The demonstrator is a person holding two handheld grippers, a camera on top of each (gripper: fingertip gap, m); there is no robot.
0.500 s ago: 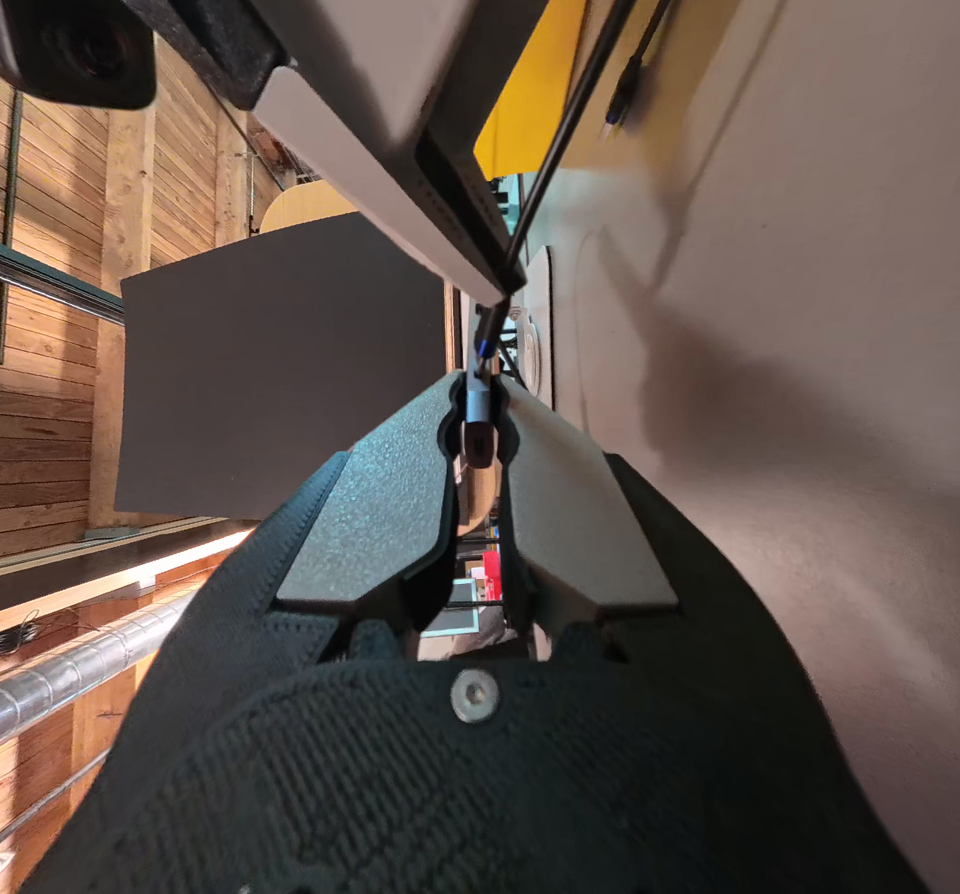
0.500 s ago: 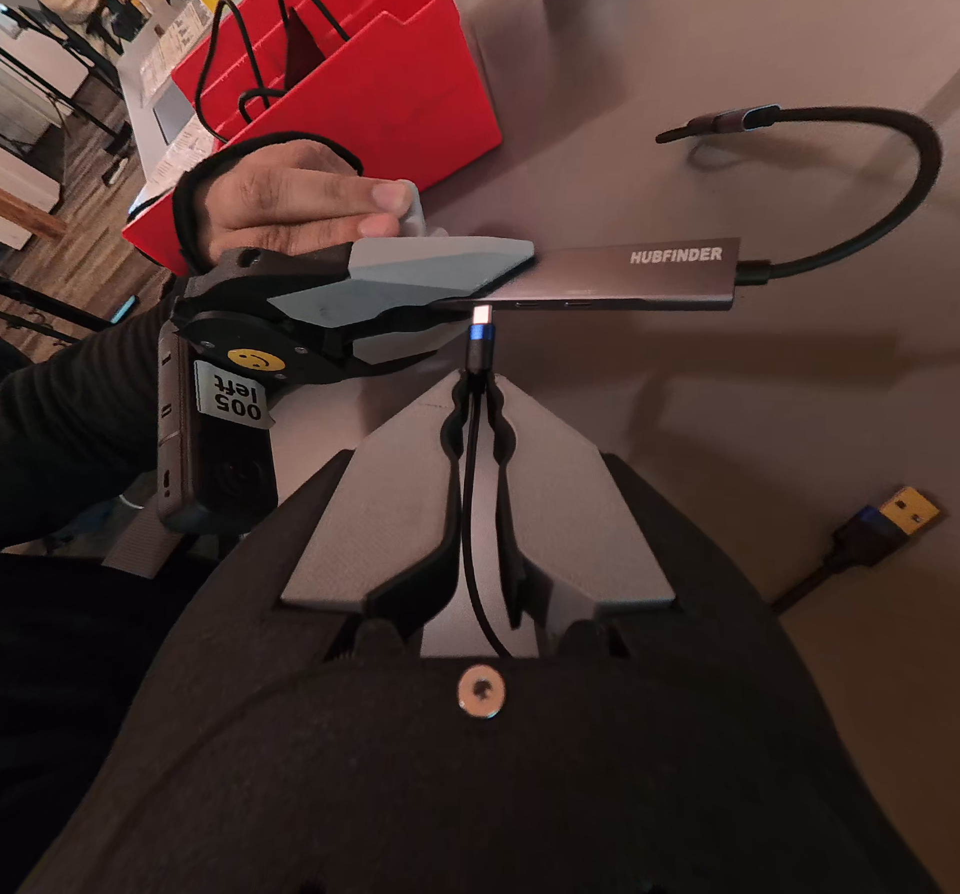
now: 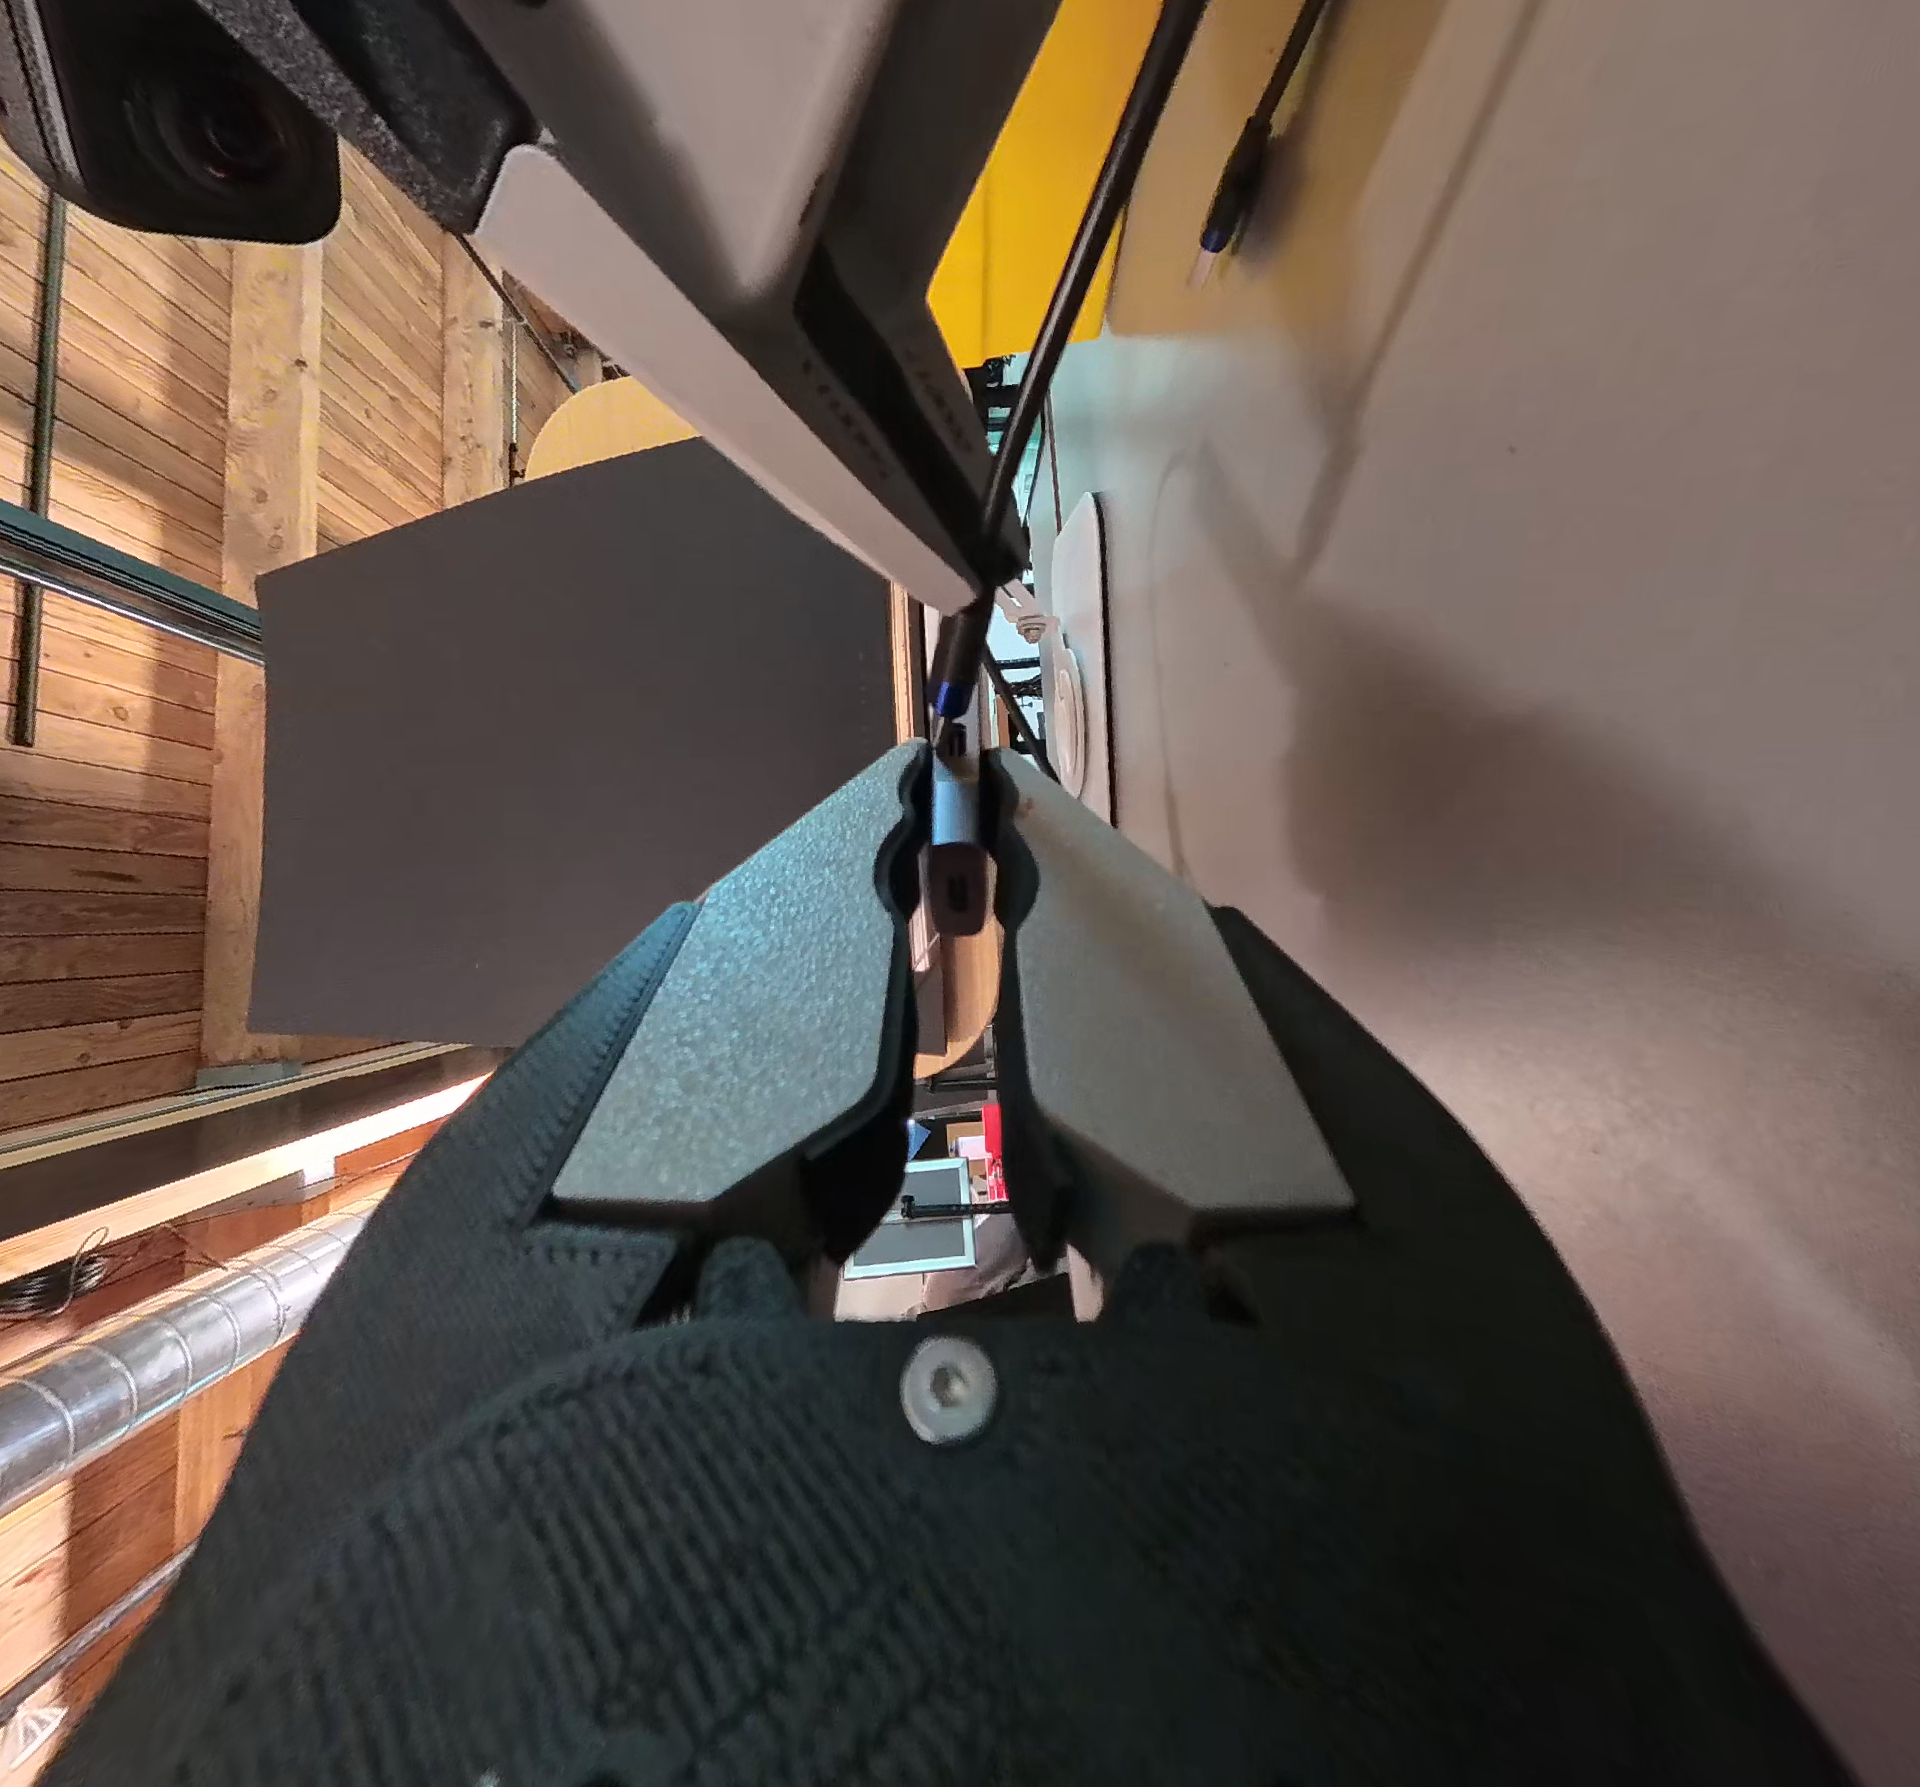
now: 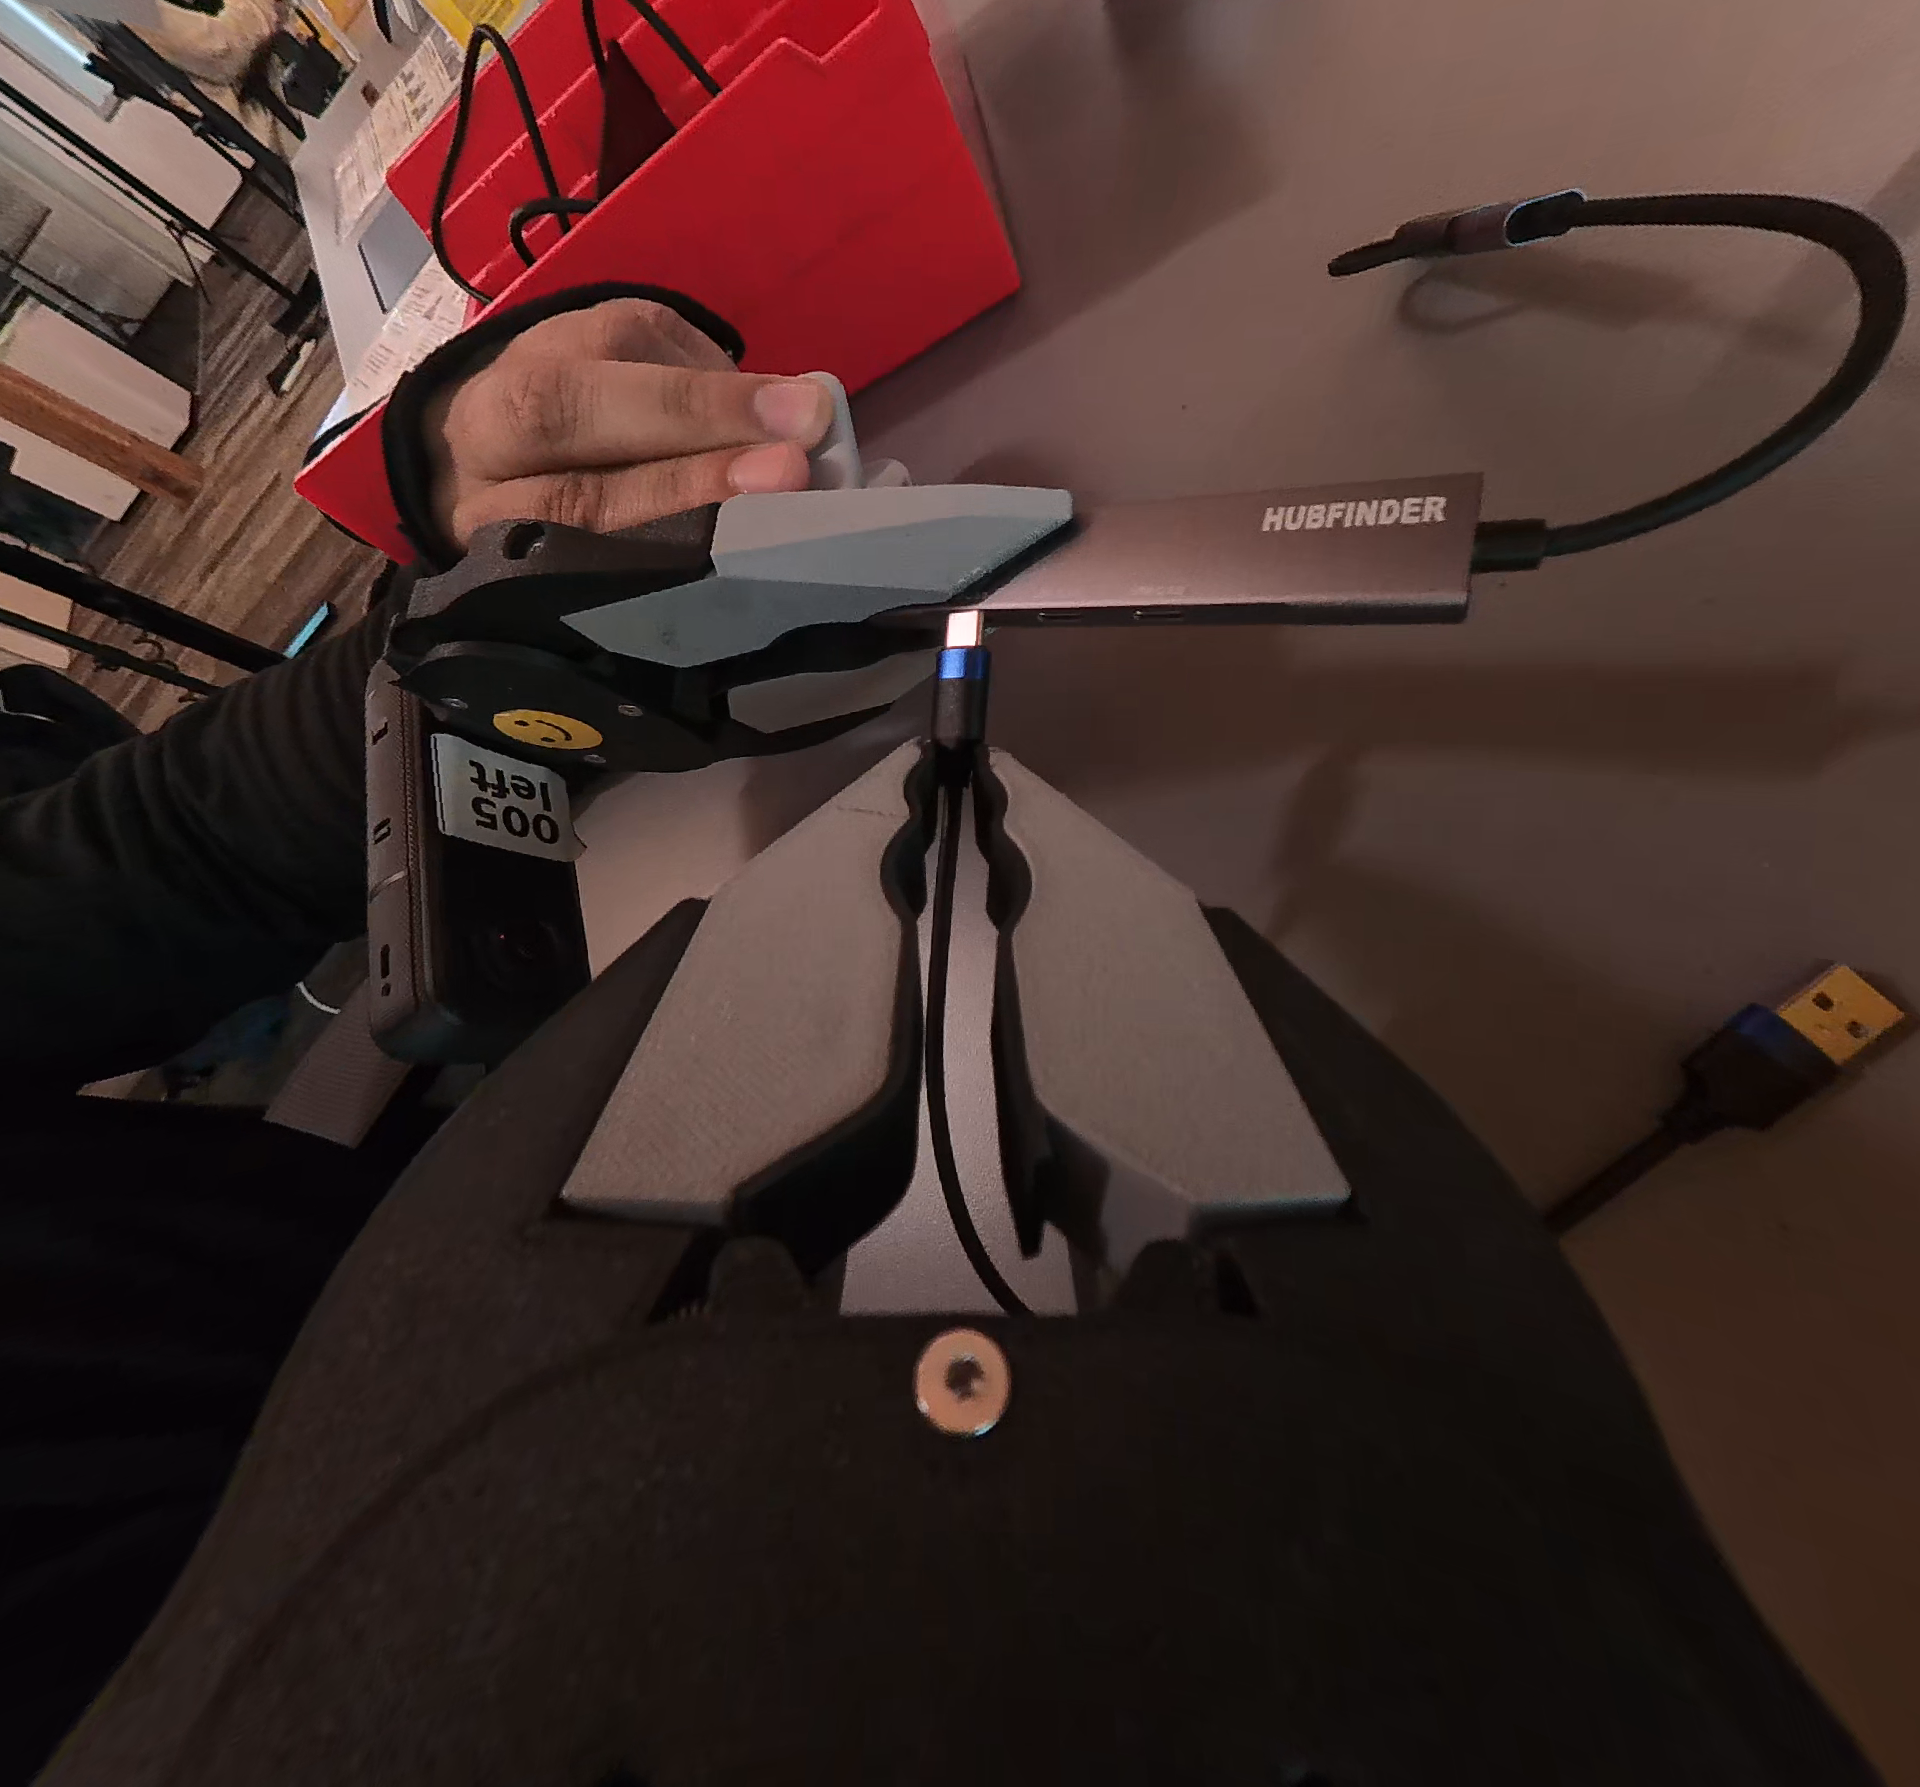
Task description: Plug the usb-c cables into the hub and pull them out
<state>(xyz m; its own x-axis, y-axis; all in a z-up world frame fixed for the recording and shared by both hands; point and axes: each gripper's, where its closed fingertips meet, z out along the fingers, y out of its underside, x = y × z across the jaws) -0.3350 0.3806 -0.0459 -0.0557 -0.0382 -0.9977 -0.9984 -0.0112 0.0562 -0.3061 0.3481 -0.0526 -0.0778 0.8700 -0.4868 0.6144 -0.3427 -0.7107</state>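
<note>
A dark grey hub (image 4: 1247, 548) is held level above the table by my left gripper (image 4: 997, 574), which is shut on its left end. In the left wrist view the hub's end (image 3: 954, 844) sits between my left gripper's (image 3: 954, 763) closed fingers. My right gripper (image 4: 954, 763) is shut on a black USB-C cable just behind its blue-ringed plug (image 4: 961, 693). The silver plug tip touches the hub's near side edge, left of two open ports, and most of the tip still shows. The plug also shows in the left wrist view (image 3: 951, 672), below the right gripper (image 3: 987, 584).
The hub's own short cable (image 4: 1849, 324) loops right to a loose plug on the table. A gold USB-A plug (image 4: 1829, 1020) lies at the right. A red box (image 4: 748, 210) with cables stands behind the left hand. A second cable plug (image 3: 1231, 199) lies on the table. Some 5 centimetres of space lies between my two pairs of fingers.
The plug tip has edged slightly closer to the hub's side edge. Both grippers keep their holds and have barely moved.
</note>
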